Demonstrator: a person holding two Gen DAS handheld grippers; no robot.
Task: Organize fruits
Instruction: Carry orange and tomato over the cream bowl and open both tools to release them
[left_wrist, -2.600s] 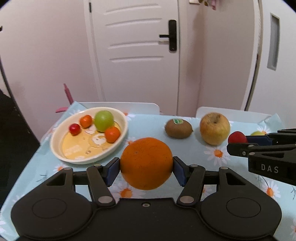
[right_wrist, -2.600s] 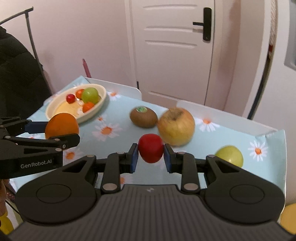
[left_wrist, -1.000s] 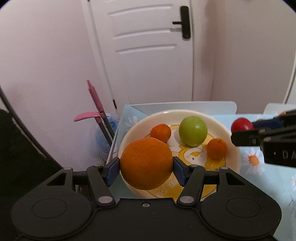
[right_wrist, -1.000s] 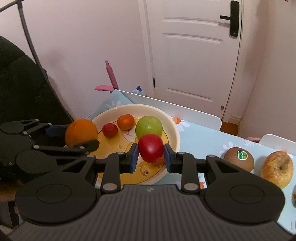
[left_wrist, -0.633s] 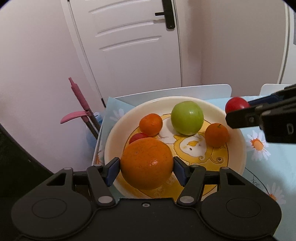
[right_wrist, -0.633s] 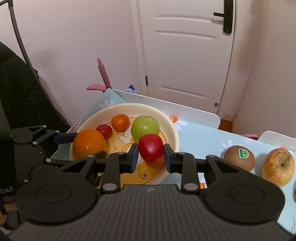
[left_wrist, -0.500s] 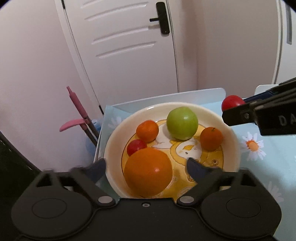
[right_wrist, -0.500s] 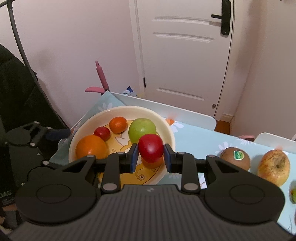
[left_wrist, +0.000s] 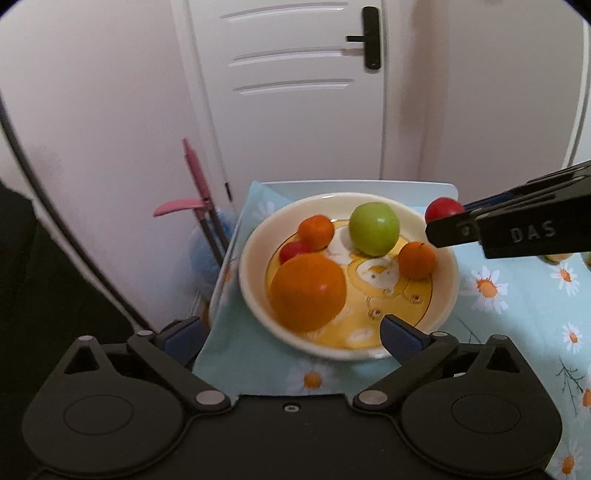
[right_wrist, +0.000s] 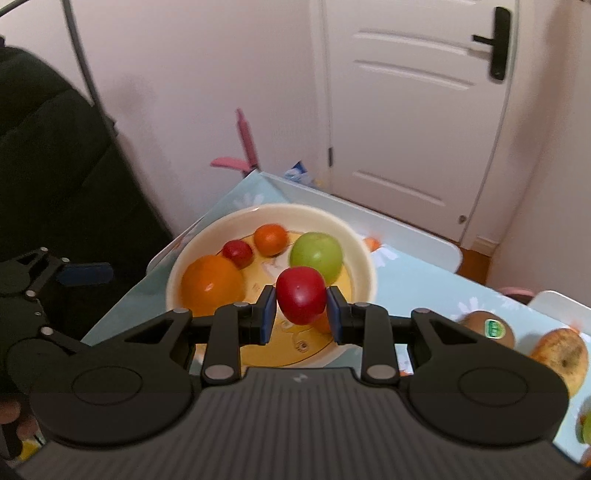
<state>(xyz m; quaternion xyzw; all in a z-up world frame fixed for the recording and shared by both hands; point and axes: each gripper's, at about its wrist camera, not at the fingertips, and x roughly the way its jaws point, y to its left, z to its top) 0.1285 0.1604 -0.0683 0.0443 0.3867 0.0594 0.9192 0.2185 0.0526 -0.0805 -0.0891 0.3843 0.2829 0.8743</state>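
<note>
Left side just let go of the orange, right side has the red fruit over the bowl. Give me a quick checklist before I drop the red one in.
1. Big orange released and resting in the bowl: ok. The left gripper has just opened its jaws and nothing is between them.
2. Red fruit secure in the right gripper: ok, both pads press on it.
3. Right gripper over the bowl: ok in the right wrist view.
4. Free landing spot: ok, bare yellow floor shows near the front of the bowl; the green apple sits just behind.
5. Height above the bowl floor: cannot tell.
6. Left gripper out of the drop path: ok, off to the bowl's left.
</note>
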